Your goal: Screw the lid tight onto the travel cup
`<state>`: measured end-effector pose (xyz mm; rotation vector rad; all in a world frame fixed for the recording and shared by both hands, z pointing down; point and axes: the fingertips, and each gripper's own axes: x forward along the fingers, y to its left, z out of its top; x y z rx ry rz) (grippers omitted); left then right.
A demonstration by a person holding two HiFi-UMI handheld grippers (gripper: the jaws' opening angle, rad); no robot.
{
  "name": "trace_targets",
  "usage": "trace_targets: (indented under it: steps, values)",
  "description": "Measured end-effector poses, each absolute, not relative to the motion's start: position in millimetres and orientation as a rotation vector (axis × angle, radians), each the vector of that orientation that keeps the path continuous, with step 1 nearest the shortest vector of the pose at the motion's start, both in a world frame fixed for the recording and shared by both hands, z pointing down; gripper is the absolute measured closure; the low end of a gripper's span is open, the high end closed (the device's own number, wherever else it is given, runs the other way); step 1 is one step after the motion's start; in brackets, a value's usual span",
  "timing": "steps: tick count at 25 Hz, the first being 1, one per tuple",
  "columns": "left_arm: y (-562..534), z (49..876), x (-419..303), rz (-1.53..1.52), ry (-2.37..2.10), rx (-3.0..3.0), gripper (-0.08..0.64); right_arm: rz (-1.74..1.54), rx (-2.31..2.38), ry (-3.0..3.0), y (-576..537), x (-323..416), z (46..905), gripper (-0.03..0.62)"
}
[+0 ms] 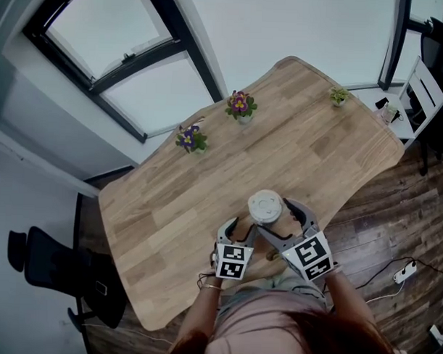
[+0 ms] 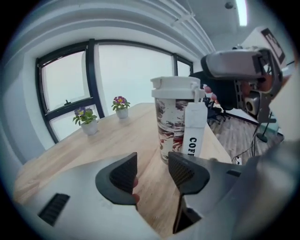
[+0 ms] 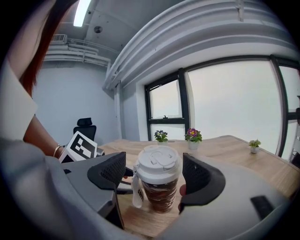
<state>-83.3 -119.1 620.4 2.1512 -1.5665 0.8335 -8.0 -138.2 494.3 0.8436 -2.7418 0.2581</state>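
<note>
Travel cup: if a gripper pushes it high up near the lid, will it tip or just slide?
Likely to tip: the travel cup is tall and seems to narrow toward its base. Its wall looks rigid, so a squeeze probably won't crush it. The hanging tag looks floppy and may swing.

The travel cup (image 1: 265, 208) stands on the table (image 1: 184, 208) close to its near edge, with the lid (image 1: 265, 206) on top. The right gripper (image 3: 154, 176) reaches in from the right, its jaws on either side of the cup. The left gripper (image 2: 152, 171) sits just left of the cup and nearer the person, over bare table. Three flower pots (image 1: 191, 140) (image 1: 241, 106) (image 1: 339, 96) line the far edge below the window (image 1: 131, 60). A chair (image 1: 59, 268) stands on the floor to the left, and a power strip (image 1: 405, 272) lies to the right.
</note>
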Motion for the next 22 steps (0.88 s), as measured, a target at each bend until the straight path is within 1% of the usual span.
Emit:
trace_targets:
  steps: [2, 10, 15, 17, 20, 22]
  values:
    - [-118.0, 618.1, -89.3, 0.812, -1.597, 2.132, 0.364, 0.275, 0.878, -2.739, -138.1, -4.4, 494.4, 0.218]
    - [-108.3, 605.2, -104.2, 0.756, -1.654, 2.111, 0.491, 0.306, 1.007, -2.691, -127.5, 3.3, 491.7, 0.219]
    - [-97.2, 596.1, -113.6, 0.731, -1.684, 2.092, 0.554, 0.355, 1.075, -2.641, -118.1, 8.1, 499.0, 0.223]
    - [-93.2, 594.6, -119.0, 0.725, -1.703, 2.067, 0.558, 0.382, 1.113, -2.624, -114.6, 10.8, 501.8, 0.235]
    - [-88.7, 587.1, -124.4, 0.665, -1.722, 2.056, 0.558, 0.402, 1.162, -2.596, -108.8, 14.0, 504.3, 0.289]
    - [-86.3, 578.1, -124.9, 0.624, -1.731, 2.073, 0.558, 0.410, 1.184, -2.584, -104.2, 15.5, 504.9, 0.296]
